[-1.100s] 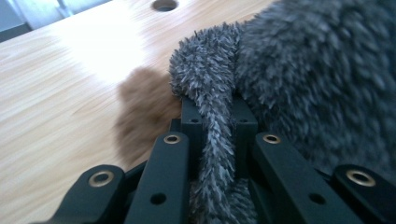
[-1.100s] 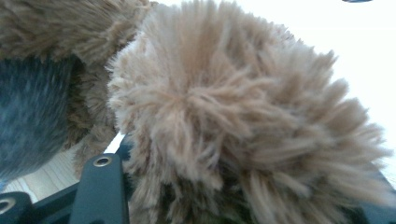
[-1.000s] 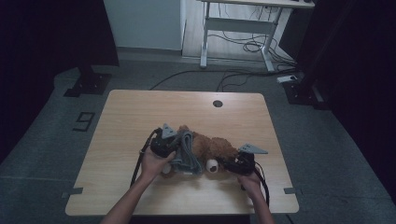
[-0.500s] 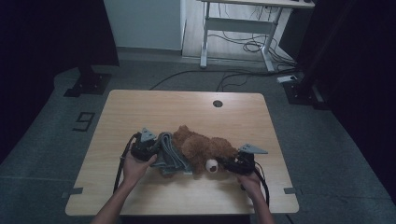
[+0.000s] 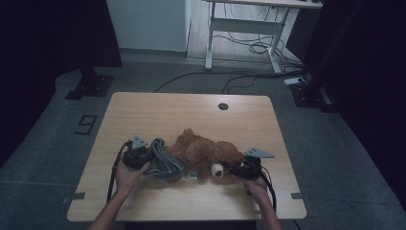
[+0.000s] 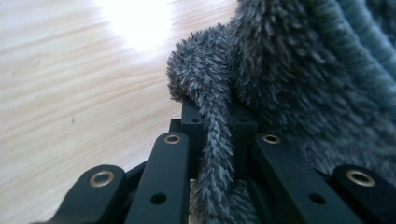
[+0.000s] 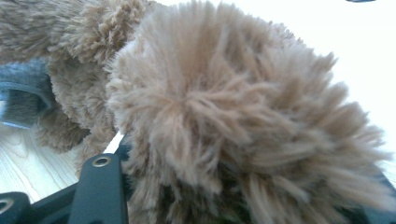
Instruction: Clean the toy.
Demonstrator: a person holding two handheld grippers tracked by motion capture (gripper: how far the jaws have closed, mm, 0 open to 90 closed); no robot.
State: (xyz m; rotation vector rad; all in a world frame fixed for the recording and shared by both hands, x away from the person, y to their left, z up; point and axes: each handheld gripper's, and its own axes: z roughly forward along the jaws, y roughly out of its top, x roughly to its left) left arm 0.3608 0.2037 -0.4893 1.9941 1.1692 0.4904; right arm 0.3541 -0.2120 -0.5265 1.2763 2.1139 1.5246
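We are finding the brown teddy bear (image 5: 207, 152) lying near the front edge of the wooden table (image 5: 158, 112), between the two grippers. The grey plush cloth (image 5: 163, 160) is lying bunched against the bear on the person's left. In the left gripper view a fold of this grey plush cloth (image 6: 215, 135) is running straight between the jaws, which are pinched tight on it with pile spilling out on both sides. The left gripper (image 5: 143, 155) is sitting at the cloth's outer edge. The right gripper (image 5: 229, 168) is meeting the bear's other end, beside a pale round patch. In the right gripper view brown fur (image 7: 243, 121) is crowding the jaws; we are seeing one black jaw only, so we cannot tell whether the pads are pressing on the bear.
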